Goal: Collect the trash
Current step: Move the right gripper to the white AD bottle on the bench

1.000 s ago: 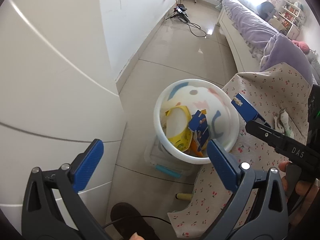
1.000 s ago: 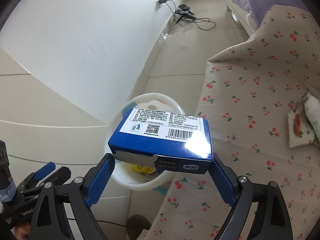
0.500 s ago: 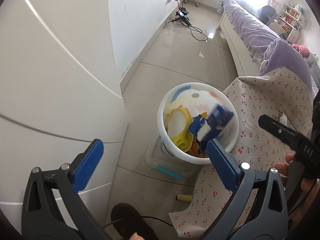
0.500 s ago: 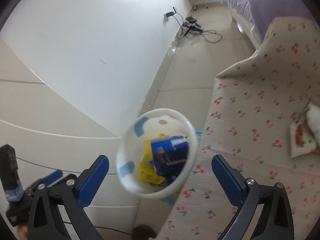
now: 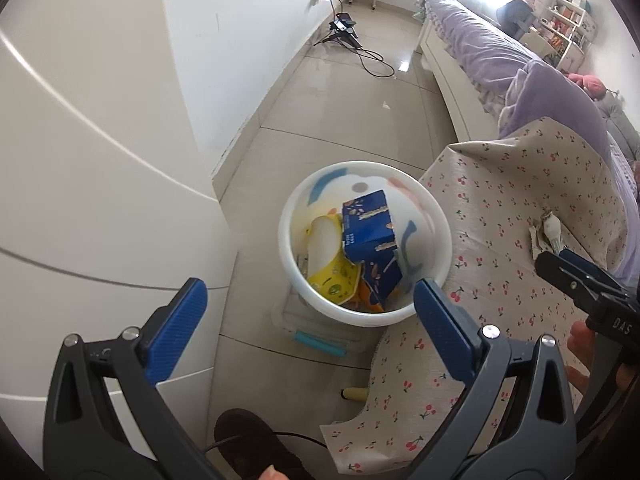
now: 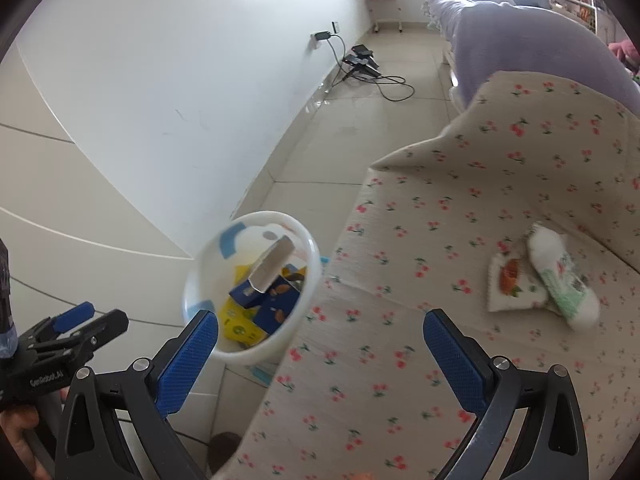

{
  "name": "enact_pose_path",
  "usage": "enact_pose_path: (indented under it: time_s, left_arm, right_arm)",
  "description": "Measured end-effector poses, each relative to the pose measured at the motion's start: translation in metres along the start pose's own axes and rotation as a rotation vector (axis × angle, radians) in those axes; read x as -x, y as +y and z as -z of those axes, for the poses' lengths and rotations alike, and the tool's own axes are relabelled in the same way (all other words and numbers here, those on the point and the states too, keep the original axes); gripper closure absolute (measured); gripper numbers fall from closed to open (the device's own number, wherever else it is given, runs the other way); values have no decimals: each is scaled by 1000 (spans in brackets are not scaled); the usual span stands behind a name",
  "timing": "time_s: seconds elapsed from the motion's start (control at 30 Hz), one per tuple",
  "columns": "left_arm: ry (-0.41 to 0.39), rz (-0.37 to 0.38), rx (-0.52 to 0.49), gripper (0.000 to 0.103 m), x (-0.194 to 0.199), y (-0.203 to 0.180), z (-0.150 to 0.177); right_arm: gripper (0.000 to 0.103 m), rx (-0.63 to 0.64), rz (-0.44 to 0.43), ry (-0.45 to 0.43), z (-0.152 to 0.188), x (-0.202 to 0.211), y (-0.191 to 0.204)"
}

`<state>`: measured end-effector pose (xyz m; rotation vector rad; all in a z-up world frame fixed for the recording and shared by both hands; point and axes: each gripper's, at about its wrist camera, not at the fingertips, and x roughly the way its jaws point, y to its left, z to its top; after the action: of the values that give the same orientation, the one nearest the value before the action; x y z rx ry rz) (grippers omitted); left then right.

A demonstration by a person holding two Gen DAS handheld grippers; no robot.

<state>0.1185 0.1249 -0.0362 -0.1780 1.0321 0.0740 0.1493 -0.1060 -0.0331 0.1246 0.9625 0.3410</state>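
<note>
Right gripper (image 6: pixel 320 344) wide, empty; crumpled white-green wrappers (image 6: pixel 560 280) on cherry-print surface (image 6: pixel 420 240) ahead-right, nearer it than left gripper (image 5: pixel 308 320), also wide.

The left wrist view looked down and forward from above the floor beside a white cabinet (image 5: pixel 80 160), its tongs (image 5: pixel 306 328) framing the bottom of the picture, and faced the white bin (image 5: pixel 436 216) from close by, with the bed (image 5: pixel 480 52) far off along the room. The right wrist view sat over the cherry-print tabletop (image 6: pixel 440 280), close above it, and looked the same way along the wall (image 6: pixel 180 60), with its own tongs (image 6: pixel 320 356) low in frame. Both views shared the bin (image 6: pixel 192 280), the tabletop (image 5: pixel 500 240), the wrappers (image 6: pixel 540 280) on it, and the cables (image 6: pixel 368 68) by the wall; each caught the other's tongs at its edge.
</note>
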Motion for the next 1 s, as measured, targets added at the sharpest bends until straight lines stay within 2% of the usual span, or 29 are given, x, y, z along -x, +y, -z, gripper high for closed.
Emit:
enact_pose_path:
  time_s: [0.73,1.0]
  left_arm:
    - [7,33,-90,1,-9,-62,-4]
    - [3,55,-141,1,-17,-103,-12]
  right_arm:
    - [0,-52,69,-8,17,51,-88]
    - [0,-42,154,0,7,61,-142]
